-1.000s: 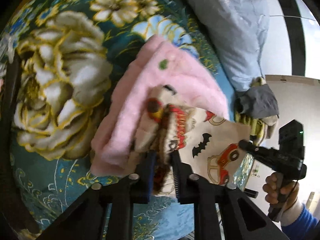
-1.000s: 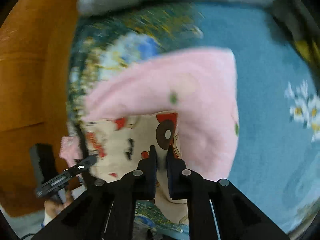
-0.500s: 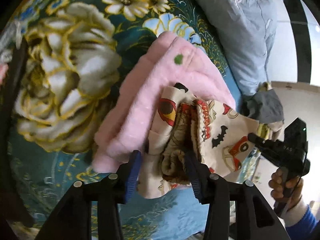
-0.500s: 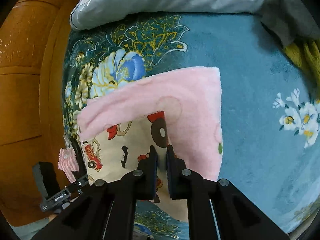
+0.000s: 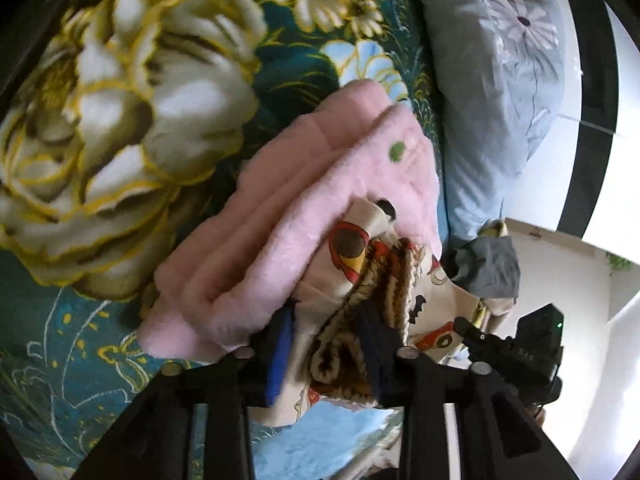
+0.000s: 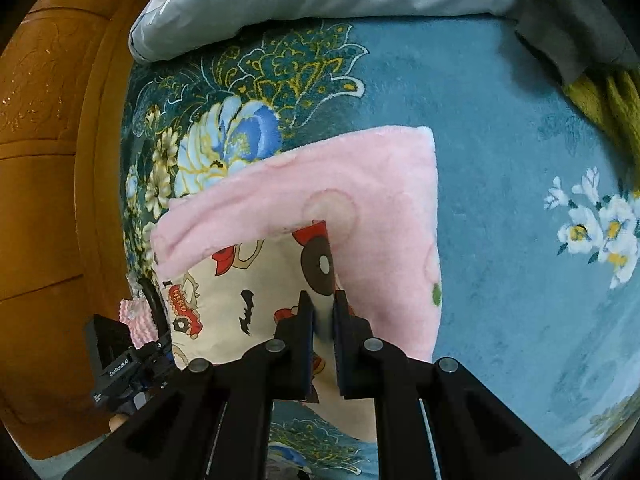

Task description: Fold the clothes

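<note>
A pink fleece garment (image 5: 320, 200) with a cream cartoon-print lining (image 5: 360, 264) lies folded on a floral blanket (image 5: 120, 120). My left gripper (image 5: 326, 340) is open, its jaws wide apart on either side of a bunched fold of the lining. In the right wrist view the pink fleece (image 6: 360, 176) lies flat with the printed lining (image 6: 240, 288) turned up over it. My right gripper (image 6: 324, 316) is shut on the lining's near edge. The right gripper (image 5: 464, 326) also shows at the garment's far edge, and the left gripper (image 6: 132, 364) at lower left.
A grey-blue pillow (image 5: 480, 100) lies beyond the garment. A grey cloth (image 5: 492, 268) and an olive knit (image 6: 608, 100) are piled at the bed's side. A wooden headboard (image 6: 36, 160) runs along the left. A pink zigzag cloth (image 6: 138, 320) lies by the left gripper.
My left gripper has let go of the bunched lining and now stands open around it. The right gripper stays shut, and the garment has settled flatter on the blanket.
</note>
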Demonstrator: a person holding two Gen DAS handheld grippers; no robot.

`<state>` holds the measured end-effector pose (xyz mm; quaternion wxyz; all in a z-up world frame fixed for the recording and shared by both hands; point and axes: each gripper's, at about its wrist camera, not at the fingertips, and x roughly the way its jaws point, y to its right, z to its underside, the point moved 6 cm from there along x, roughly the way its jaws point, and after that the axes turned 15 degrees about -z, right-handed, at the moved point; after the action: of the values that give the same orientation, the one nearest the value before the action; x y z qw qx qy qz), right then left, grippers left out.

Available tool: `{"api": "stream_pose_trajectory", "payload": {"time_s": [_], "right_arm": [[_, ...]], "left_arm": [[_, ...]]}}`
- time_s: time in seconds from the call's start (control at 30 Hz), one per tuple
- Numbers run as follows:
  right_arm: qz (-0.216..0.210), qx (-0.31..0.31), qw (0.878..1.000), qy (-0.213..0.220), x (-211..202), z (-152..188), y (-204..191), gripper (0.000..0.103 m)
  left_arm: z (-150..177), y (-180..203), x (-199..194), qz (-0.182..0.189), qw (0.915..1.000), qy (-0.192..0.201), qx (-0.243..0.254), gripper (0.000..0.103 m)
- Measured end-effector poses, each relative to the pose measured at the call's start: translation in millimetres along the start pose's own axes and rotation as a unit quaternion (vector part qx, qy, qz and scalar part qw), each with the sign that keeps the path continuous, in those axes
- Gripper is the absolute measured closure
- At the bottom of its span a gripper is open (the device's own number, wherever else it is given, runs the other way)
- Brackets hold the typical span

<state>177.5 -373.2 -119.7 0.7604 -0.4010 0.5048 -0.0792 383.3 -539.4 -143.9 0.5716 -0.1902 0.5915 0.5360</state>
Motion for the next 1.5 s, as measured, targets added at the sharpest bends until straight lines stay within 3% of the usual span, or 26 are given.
{"api": "stream_pose_trajectory", "payload": {"time_s": [0.1,0.3,0.37,0.43,0.53,0.67,0.8,0.87,1.0,1.1,1.13,1.2,1.3,1.37,1.5], "right_arm": [[0.0,-0.001,1.0,-0.001,-2,1,0,0.094],[0.003,-0.023,1.0,0.006,-10,2,-6,0.094],[0.012,-0.02,1.0,0.007,-9,0,-3,0.094],[0.014,-0.008,1.0,0.011,-8,-2,2,0.094],[0.009,0.006,1.0,0.006,-5,-1,5,0.092],[0.032,-0.021,0.999,0.017,-22,5,0,0.086],[0.096,-0.112,0.989,0.021,-44,16,-18,0.085],[0.1,-0.153,0.983,-0.005,-36,27,-31,0.084],[0.069,-0.182,0.979,-0.057,-3,48,-46,0.079],[0.067,-0.172,0.981,-0.058,8,55,-40,0.077],[0.07,-0.164,0.982,-0.059,12,57,-34,0.077],[0.09,-0.139,0.984,-0.07,22,58,-13,0.074],[0.102,-0.077,0.988,-0.089,38,59,17,0.074],[0.093,-0.039,0.993,-0.07,36,53,22,0.074],[0.074,-0.014,0.996,-0.043,24,49,16,0.073]], "left_arm": [[2,10,-10,-0.018,0.9995,0.017,0.021,0.091],[9,77,-38,-0.016,0.9868,0.066,0.147,0.092],[-2,83,-39,-0.037,0.9818,0.082,0.167,0.092],[-20,72,-29,-0.063,0.9822,0.084,0.156,0.092],[-35,47,-6,-0.086,0.9899,0.049,0.102,0.091],[-25,37,-27,-0.092,0.9894,0.063,0.093,0.088],[-4,63,-74,-0.124,0.9717,0.116,0.164,0.087],[7,90,-79,-0.114,0.962,0.123,0.215,0.086],[24,138,-48,-0.103,0.9408,0.095,0.309,0.083],[26,135,-13,-0.141,0.9273,0.077,0.338,0.083],[23,122,0,-0.16,0.9294,0.064,0.326,0.083],[15,92,25,-0.176,0.9429,0.032,0.281,0.083],[6,64,44,-0.13,0.9721,-0.006,0.195,0.083],[2,55,47,-0.098,0.9841,-0.015,0.147,0.083],[1,56,38,-0.098,0.9857,-0.009,0.137,0.083]]}}
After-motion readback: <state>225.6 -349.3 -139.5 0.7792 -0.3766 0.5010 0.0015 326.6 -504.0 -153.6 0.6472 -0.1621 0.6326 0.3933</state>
